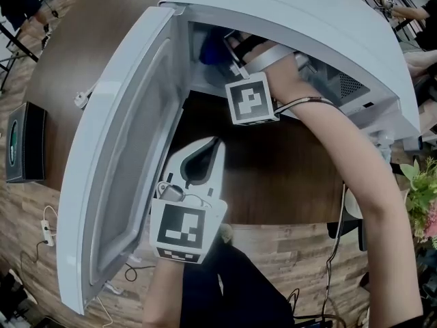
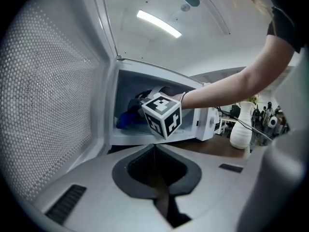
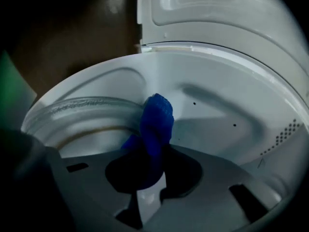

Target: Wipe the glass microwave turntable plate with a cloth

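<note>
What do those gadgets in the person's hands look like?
The left tool and right tool are pale grey plastic with dark-lined jaws. Each carries a white cube with black square markers. A thin cable runs by the right wrist. The sleeve is short and dark.

The head view looks steeply down on the white microwave oven (image 1: 300, 19). The left gripper view faces its open cavity (image 2: 126, 93) from just outside. The right gripper view looks from close inside. All three share that cavity.
</note>
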Demonstrator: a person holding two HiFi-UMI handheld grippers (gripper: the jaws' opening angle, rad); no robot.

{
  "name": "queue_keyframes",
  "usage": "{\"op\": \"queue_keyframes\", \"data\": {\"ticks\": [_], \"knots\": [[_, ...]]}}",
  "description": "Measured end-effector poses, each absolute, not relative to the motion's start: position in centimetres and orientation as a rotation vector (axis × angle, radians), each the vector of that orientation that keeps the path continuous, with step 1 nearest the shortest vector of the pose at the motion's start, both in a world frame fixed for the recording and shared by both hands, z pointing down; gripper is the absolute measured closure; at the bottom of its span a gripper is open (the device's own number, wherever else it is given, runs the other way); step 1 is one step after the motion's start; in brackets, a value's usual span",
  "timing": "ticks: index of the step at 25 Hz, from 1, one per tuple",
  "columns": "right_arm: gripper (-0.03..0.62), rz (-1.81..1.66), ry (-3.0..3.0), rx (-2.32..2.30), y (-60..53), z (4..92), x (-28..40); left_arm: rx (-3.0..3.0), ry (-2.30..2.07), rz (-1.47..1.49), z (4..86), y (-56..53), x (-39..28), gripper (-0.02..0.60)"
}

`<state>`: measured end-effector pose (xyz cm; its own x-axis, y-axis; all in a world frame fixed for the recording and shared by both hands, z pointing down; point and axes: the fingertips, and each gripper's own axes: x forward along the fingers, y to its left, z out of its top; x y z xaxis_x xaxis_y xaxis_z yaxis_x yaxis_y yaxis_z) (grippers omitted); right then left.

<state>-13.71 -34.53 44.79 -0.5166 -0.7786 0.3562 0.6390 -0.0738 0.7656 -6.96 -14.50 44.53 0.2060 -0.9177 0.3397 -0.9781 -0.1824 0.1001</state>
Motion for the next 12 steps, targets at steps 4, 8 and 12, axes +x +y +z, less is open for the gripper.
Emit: {"op": "queue_keyframes", "data": {"ticks": [4,8,12], "knots": [[0.543,-1.797,-1.027,0.101,-34.8,46.0,-12.8,2.193,-1.785,0.292,44.6,-14.5,-6.8,0.572],[0.543,-1.745,-1.026,0.078,-35.2,46.7,-11.7,2.197,-1.775,0.292,44.7,-14.5,-6.7,0.572],[0.543,-1.719,-0.967,0.05,-35.5,47.0,-10.4,2.204,-1.767,0.296,44.8,-14.4,-6.5,0.572]]}}
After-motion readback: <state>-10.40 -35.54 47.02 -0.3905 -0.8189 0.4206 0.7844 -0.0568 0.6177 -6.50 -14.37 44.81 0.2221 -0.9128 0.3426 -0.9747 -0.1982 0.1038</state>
